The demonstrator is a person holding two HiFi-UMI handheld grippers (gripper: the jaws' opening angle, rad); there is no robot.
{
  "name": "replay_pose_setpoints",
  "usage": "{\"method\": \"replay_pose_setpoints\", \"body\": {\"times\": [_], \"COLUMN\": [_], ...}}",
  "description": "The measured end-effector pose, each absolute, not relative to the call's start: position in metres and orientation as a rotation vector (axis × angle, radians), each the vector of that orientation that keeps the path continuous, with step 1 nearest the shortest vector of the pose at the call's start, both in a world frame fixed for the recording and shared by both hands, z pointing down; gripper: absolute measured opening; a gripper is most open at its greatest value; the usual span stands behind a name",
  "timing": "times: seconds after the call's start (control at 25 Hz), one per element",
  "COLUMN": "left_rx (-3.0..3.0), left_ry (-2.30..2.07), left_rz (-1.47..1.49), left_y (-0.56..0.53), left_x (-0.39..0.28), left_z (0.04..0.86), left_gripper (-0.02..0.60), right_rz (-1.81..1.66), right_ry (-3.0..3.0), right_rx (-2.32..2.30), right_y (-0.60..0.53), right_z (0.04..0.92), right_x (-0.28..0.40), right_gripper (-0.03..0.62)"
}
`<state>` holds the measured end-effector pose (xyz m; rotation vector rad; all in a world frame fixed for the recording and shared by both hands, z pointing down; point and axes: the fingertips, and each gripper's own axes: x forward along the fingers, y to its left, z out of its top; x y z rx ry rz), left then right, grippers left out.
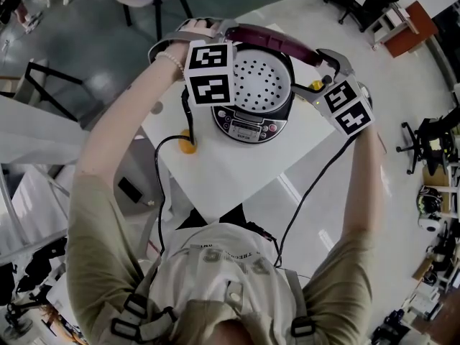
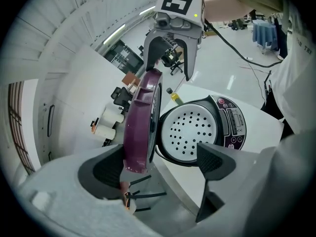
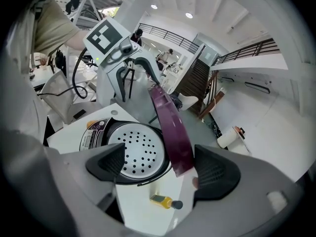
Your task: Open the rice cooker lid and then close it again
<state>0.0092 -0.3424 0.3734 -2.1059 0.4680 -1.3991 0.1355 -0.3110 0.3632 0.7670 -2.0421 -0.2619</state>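
Note:
The rice cooker (image 1: 248,117) stands on a white table (image 1: 230,175) with its purple lid (image 1: 277,40) swung upright at the back, and the perforated white inner plate (image 1: 262,81) is exposed. My left gripper (image 2: 160,152) is open; the lid's end (image 2: 140,132) stands between its jaws, close to the left one. My right gripper (image 3: 159,154) is also open, and the lid's other end (image 3: 173,127) sits just inside its right jaw. Neither pair of jaws is pressed onto the lid. The control panel (image 2: 232,125) faces me.
A small yellow bottle (image 3: 165,200) lies on the table beside the cooker on the right. A yellow-orange object (image 1: 188,147) sits at the table's left edge near a black cable (image 1: 162,171). Chairs and equipment stand on the floor around.

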Motion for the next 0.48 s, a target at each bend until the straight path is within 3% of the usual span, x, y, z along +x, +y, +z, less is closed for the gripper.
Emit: {"method": "replay_pose_setpoints", "body": {"times": [0.48], "left_rx": [-2.106], "left_ry": [0.419], "left_rz": [-1.411], "left_y": [-0.313], "left_x": [0.003], "left_z": [0.393], "left_gripper": [0.476], "right_rz": [-0.248], "right_ry": [-2.028], "right_rx": [0.728], "right_y": [-0.285], "right_z": [0.384], "right_x": [0.131], "right_gripper": [0.433]}}
